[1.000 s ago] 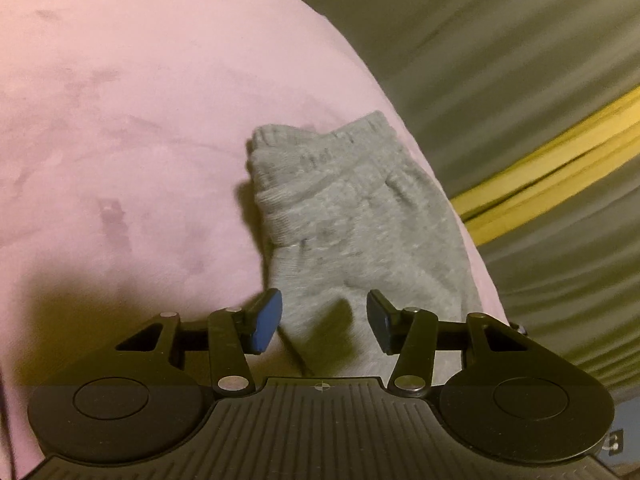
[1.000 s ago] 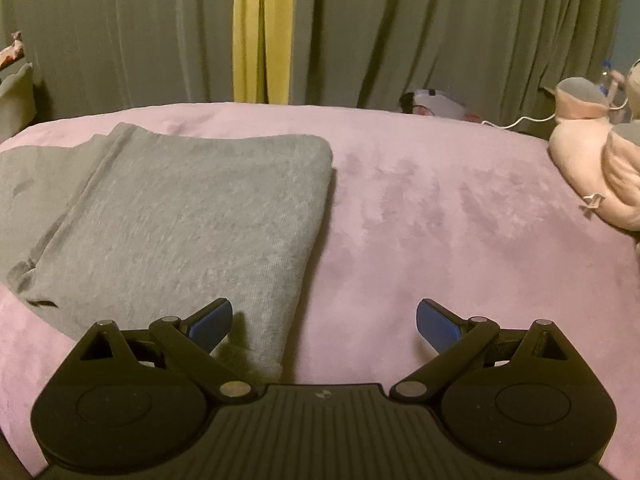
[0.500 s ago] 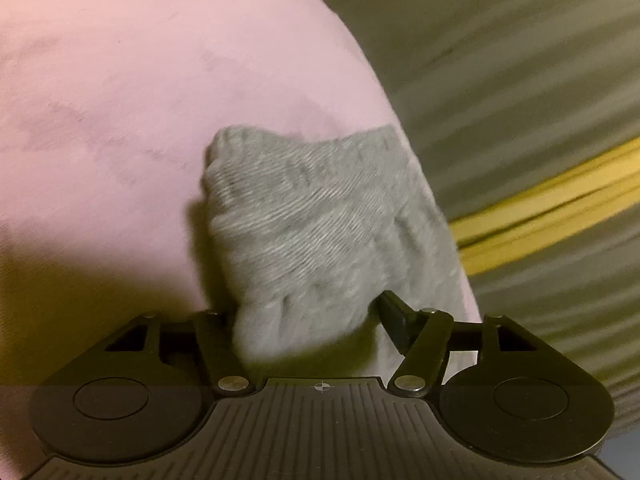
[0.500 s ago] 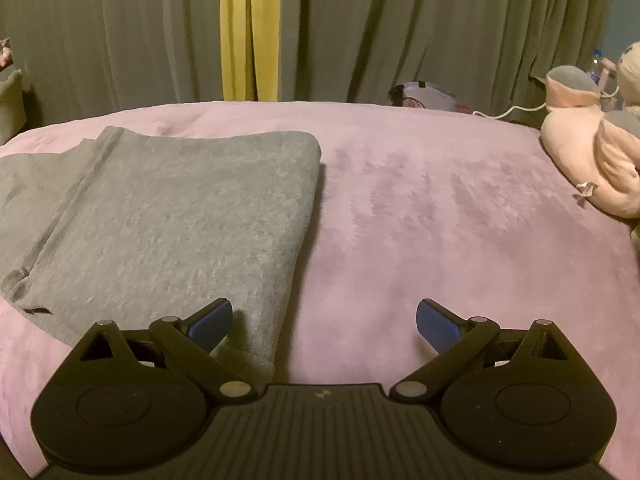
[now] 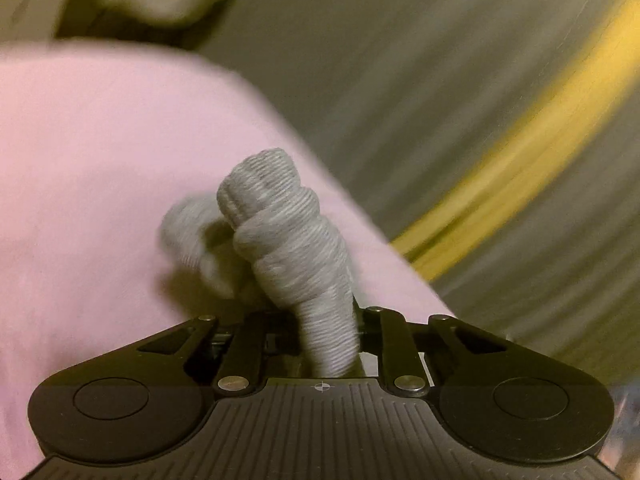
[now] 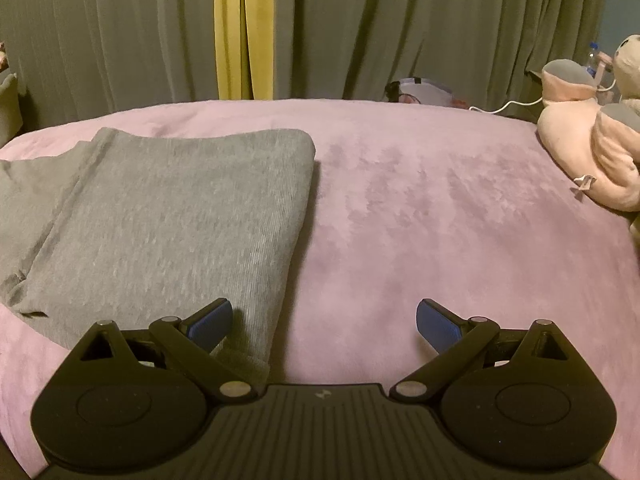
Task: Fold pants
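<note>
The grey pants (image 6: pixel 160 216) lie partly folded on the pink bedspread (image 6: pixel 440 220), on the left of the right wrist view. My right gripper (image 6: pixel 324 322) is open and empty, low over the bed, its left fingertip above the pants' near right corner. In the left wrist view my left gripper (image 5: pixel 326 332) is shut on a ribbed grey cuff of the pants (image 5: pixel 288 240), which bunches up between the fingers, lifted off the pink bedspread (image 5: pixel 100 180). The view is motion-blurred.
Olive curtains with a yellow strip (image 6: pixel 244 28) hang behind the bed. A pink plush toy (image 6: pixel 588 144) sits at the bed's right edge, with a white cable (image 6: pixel 508 106) and a bag (image 6: pixel 420 90) beyond the far edge.
My left gripper has closed on the pant cuff and lifted it, swinging the view. The right gripper has stayed open and almost still over the bed.
</note>
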{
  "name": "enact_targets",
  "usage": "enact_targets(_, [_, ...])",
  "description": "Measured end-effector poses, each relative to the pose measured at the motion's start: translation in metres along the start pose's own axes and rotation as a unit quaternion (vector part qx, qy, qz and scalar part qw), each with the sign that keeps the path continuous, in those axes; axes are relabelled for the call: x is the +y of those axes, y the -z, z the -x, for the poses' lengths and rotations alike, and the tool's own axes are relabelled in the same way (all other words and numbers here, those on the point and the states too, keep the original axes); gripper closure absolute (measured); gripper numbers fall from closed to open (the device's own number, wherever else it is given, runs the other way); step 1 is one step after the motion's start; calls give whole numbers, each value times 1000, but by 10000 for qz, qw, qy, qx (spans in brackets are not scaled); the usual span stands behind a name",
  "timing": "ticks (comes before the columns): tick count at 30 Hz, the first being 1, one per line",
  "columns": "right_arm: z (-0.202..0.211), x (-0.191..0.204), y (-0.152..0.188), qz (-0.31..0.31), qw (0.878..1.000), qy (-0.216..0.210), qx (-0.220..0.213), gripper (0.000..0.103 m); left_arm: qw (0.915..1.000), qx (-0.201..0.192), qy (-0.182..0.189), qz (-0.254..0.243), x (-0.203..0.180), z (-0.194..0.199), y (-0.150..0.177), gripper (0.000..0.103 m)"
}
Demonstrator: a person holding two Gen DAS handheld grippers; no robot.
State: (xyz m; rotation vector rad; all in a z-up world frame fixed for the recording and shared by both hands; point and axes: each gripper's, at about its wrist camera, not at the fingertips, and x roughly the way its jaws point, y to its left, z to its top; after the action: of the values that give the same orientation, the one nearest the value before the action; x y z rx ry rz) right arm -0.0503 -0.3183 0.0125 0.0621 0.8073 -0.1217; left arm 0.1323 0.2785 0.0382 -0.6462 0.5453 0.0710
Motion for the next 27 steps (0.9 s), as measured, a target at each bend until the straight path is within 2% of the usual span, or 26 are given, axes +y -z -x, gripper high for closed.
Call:
enact_targets(3, [3,-1,-1,-89,9999,67,-123,4,9928,-287,414,-1084,-68,26,0,84])
enact_targets(5, [5,-4,-4,-237,9995,91,-206,4,9802,-418,931,-1696,-117,44,12,84])
enact_targets(6, [6,-6,-5,-313,9991,92,-258,4,9713,-483,1161,-2021,-141,53,22,84])
enact_targets(8, [10,-8,-8,-450,9982,76,-386,4,9479,-514,1576,-2720,-191,67,55,83])
enact_targets(10, [14,-11,-9,-536,9972,51,-510,4,9257,-377,1912,-3242,-232,70,95,83])
enact_targets(11, [16,-13,-10,-576,9967,43,-563,4,9181,-250,1987,-3420,-248,69,117,80])
enact_targets(13, [19,-18,-10,-677,9957,9,-627,4,9075,204,1876,-3751,-277,58,172,67])
enact_targets(14, [20,-21,-9,-748,9951,-16,-653,4,9009,437,1798,-3927,-285,53,197,52])
enact_targets(15, [20,-24,-8,-819,9944,-32,-673,4,8898,794,1677,-4169,-292,46,226,47])
enact_targets(17, [22,-31,-6,-1034,9921,-108,-703,4,8549,1957,1254,-4639,-302,18,273,47])
enact_targets(18, [22,-35,-5,-1155,9906,-173,-719,4,8413,2272,1039,-4793,-303,12,289,47])
enact_targets(19, [22,-40,-4,-1292,9885,-273,-736,4,8352,2142,943,-4977,-300,18,299,46])
enact_targets(20, [22,-44,-4,-1402,9866,-371,-750,4,8313,1973,1011,-5096,-296,21,298,40])
enact_targets(21, [20,-48,-5,-1523,9843,-479,-756,4,8293,1945,1170,-5107,-292,28,293,25])
enact_targets(22, [19,-50,-5,-1607,9826,-565,-743,4,8345,2002,1319,-4962,-286,33,283,20])
enact_targets(23, [16,-51,-7,-1690,9807,-676,-710,4,8441,2050,1420,-4747,-280,35,274,14])
enact_targets(25, [10,-49,-11,-1809,9775,-897,-615,4,8706,2134,1422,-4198,-259,36,245,14])
enact_targets(27, [3,-45,-14,-1901,9738,-1152,-476,4,8962,2152,1055,-3734,-259,29,231,12])
